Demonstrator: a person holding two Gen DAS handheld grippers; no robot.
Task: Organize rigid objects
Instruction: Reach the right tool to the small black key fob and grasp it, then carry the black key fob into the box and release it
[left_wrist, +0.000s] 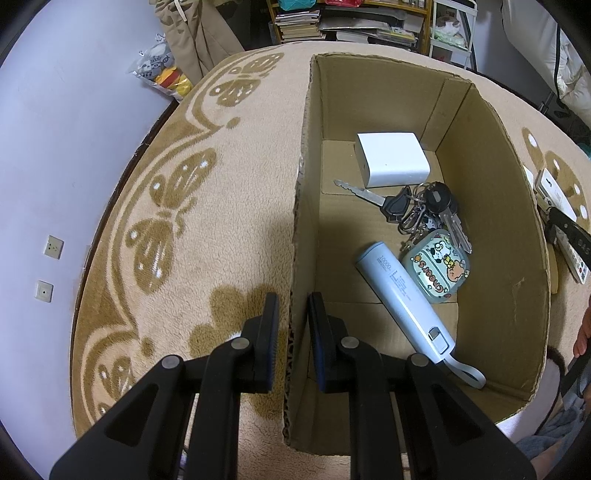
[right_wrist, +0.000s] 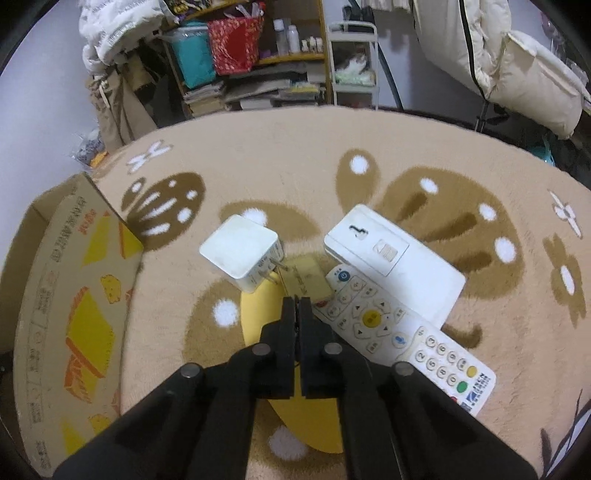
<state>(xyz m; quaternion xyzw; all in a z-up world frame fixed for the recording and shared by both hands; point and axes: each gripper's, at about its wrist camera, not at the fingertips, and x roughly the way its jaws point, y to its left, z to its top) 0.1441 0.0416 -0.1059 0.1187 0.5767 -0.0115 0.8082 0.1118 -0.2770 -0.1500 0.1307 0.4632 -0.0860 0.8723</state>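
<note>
Stabilisation of the open brown cardboard box (left_wrist: 491, 236), judged: left gripper (left_wrist: 293, 306) pinches its near wall, while right gripper (right_wrist: 296, 301), jaws together and empty, hovers above the white cube plug charger (right_wrist: 240, 253) on the rug.

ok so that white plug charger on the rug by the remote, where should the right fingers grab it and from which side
Grip the charger across its two flat side faces, coming down from above. It lies on the rug with its broad white face up and its prongs pointing toward the remote, so stay on the body, clear of the prongs. The right gripper looks shut and would need opening first.
</note>
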